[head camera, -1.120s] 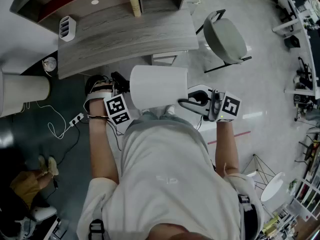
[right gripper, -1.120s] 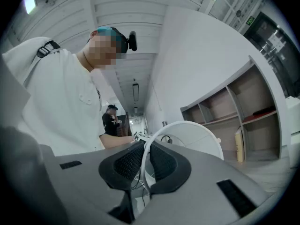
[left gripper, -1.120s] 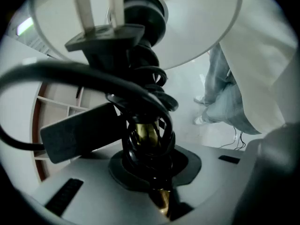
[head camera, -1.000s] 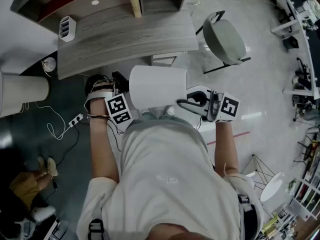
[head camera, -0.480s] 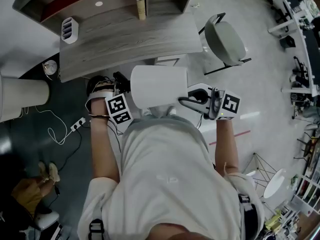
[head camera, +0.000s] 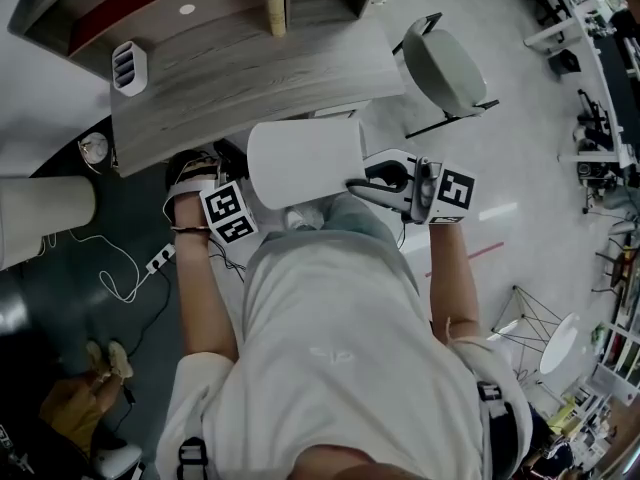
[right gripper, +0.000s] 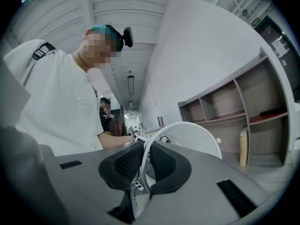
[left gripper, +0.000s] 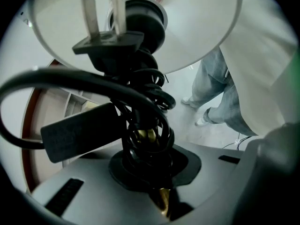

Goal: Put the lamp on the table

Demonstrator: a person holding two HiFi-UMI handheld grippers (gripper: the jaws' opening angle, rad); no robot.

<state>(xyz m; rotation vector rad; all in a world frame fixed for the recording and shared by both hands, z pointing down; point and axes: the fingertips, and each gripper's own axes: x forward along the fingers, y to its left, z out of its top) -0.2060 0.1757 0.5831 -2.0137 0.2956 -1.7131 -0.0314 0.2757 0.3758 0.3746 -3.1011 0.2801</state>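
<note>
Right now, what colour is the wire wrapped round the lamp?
Black. The cord shows best in the left gripper view.

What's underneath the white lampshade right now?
Under the lampshade the left gripper view shows a black socket, a two-prong plug and black cord coiled round the brass stem. The lamp's base cannot be seen; from above, the shade covers everything.

The grey wood-grain table (head camera: 260, 73) carries a white slotted holder (head camera: 130, 66) near its left end. Down on the floor (head camera: 520, 168), a grey chair (head camera: 445, 68) stands just right of the table, and a white power strip (head camera: 160, 259) lies off to the left.
</note>
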